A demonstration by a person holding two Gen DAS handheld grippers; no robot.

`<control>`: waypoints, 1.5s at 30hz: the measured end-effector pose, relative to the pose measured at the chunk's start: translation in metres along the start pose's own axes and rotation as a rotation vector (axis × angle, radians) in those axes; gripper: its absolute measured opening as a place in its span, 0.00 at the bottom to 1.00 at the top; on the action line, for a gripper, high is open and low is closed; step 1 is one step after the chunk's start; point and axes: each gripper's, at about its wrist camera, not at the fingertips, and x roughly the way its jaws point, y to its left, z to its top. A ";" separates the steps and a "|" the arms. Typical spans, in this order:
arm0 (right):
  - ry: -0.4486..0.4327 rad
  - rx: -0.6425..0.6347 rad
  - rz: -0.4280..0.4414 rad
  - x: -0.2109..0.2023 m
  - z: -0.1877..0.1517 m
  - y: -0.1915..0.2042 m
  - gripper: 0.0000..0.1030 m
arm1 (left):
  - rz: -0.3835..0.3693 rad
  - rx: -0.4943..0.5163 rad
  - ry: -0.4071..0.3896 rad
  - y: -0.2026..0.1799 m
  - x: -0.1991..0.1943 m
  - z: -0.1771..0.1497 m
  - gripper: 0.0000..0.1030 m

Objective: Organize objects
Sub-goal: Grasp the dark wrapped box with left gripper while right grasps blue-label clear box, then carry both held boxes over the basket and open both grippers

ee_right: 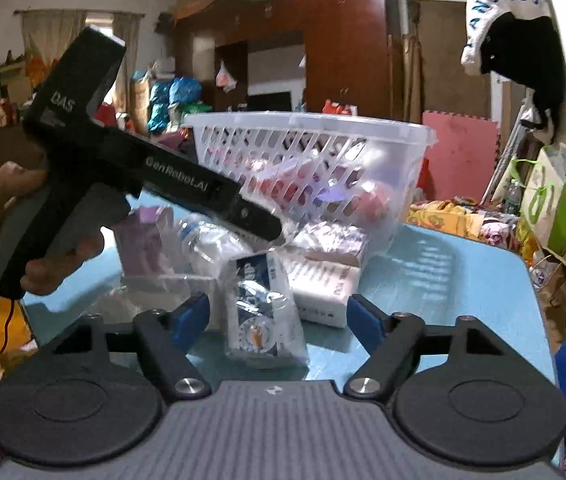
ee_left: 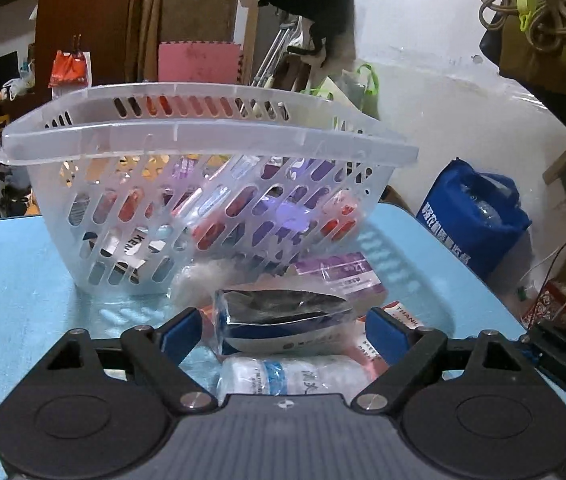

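Observation:
A clear slotted plastic basket [ee_left: 203, 136] stands on the blue table [ee_left: 15, 280] with several packets inside; it also shows in the right wrist view [ee_right: 403, 132]. My left gripper [ee_left: 283, 334] is open, its blue pads either side of a dark plastic-wrapped packet [ee_left: 283, 316], not touching it. A white gauze roll [ee_left: 295, 376] lies below it. My right gripper [ee_right: 279, 320] is open around a clear bag with a blue-and-white item [ee_right: 261, 304]. The left gripper body [ee_right: 187, 188] reaches over the pile in the right wrist view.
A purple-labelled box [ee_left: 343, 276] and a white "thank you" packet [ee_right: 323, 280] lie in the pile before the basket. A purple box [ee_right: 147, 240] sits at the left. A blue bag [ee_left: 475, 216] stands beyond the table's right edge.

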 end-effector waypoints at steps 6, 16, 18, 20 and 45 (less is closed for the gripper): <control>0.039 0.020 0.049 0.005 -0.004 -0.003 0.47 | 0.041 -0.001 0.000 -0.004 0.003 0.001 0.88; -0.043 0.077 0.058 -0.003 -0.006 -0.012 0.46 | 0.023 -0.021 -0.113 -0.002 -0.018 -0.004 0.75; -0.061 0.092 0.043 -0.004 -0.007 -0.014 0.46 | 0.017 -0.023 -0.154 0.003 -0.030 -0.007 0.76; -0.084 0.113 0.021 -0.008 -0.008 -0.015 0.46 | 0.037 -0.013 -0.203 0.009 -0.041 -0.014 0.76; -0.225 0.059 -0.192 -0.018 0.073 -0.021 0.46 | 0.105 -0.099 -0.418 0.052 -0.107 0.001 0.75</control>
